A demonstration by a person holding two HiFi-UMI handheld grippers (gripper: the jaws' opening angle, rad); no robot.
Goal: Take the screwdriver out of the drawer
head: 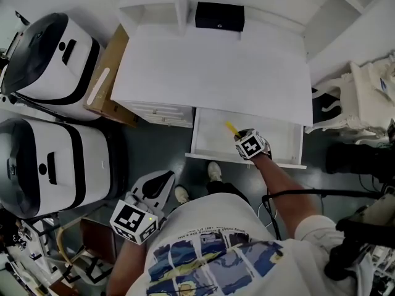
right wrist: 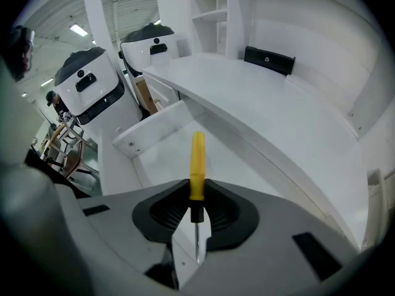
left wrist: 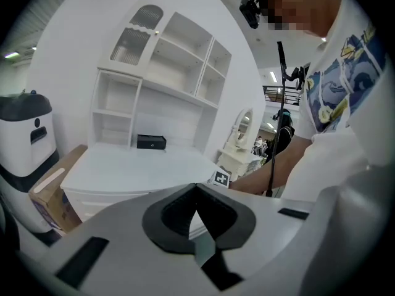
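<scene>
My right gripper (right wrist: 196, 209) is shut on a screwdriver (right wrist: 197, 171) with a yellow handle and a thin metal shaft. The handle sticks out past the jaws, above the open white drawer (right wrist: 154, 142). In the head view the right gripper (head: 241, 139) hangs over the pulled-out drawer (head: 210, 137) with the yellow screwdriver (head: 231, 128) in its jaws. My left gripper (left wrist: 196, 217) has its pads together with nothing between them. It is held low by the person's body in the head view, left gripper (head: 151, 193), well away from the drawer.
A white desk (head: 216, 66) with shelves carries a small black box (head: 219, 15) at the back. Two white and black machines (head: 52, 57) stand at the left beside a cardboard box (head: 105, 79). A white chair (head: 364, 94) is at the right. Shoes (head: 214, 170) are on the floor below the drawer.
</scene>
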